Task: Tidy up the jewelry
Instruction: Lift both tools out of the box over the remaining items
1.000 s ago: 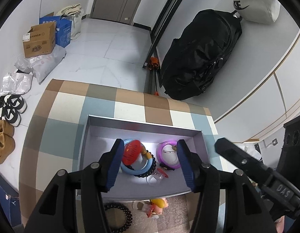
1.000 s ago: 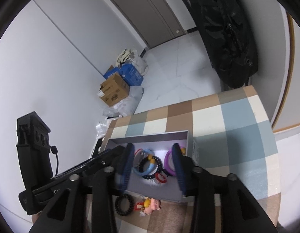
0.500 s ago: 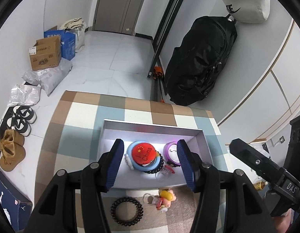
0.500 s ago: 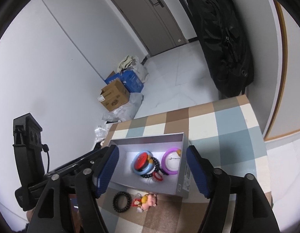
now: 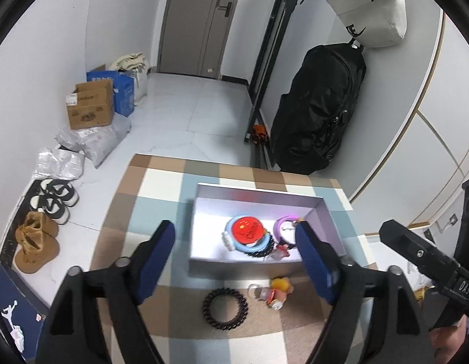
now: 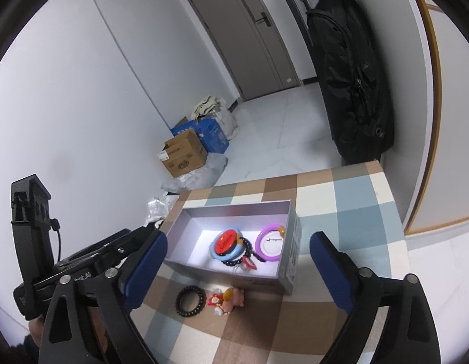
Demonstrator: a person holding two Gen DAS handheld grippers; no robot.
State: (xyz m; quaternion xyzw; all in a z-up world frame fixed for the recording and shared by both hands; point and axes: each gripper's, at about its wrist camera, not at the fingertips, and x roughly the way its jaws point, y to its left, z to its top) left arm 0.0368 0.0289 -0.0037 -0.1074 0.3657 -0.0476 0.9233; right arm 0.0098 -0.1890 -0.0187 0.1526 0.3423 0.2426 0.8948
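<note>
Hovering above the checked table [image 5: 161,188], both grippers empty. Two pieces remain outside the grey box [image 5: 201,257]: a black coil bracelet [image 5: 226,308] and a small figure charm [image 5: 276,292], lying close together just in front of the box's near wall.

Risks, as I judge them:
- The bracelet is a springy coil lying flat; fingers closing on one side may squash it, or it could spring out and roll off the near edge.
- The charm sits just beside the bracelet; a wide closing stroke could sweep it away or snag its clear ring.
- The box looks light; a finger catching the near wall on the way in would shove it across the cloth.
- Inside, a red badge [image 5: 247,231] rests on a blue ring, with a purple bangle [image 5: 284,227] beside it and dark beads; a careless drop could tangle these. The small red item at the near wall is too blurred to name.

Left gripper [image 5: 234,242]: spread wide, gripping and touching nothing.
Right gripper [image 6: 239,251]: likewise spread wide, clear of everything, framing the box from above.
</note>
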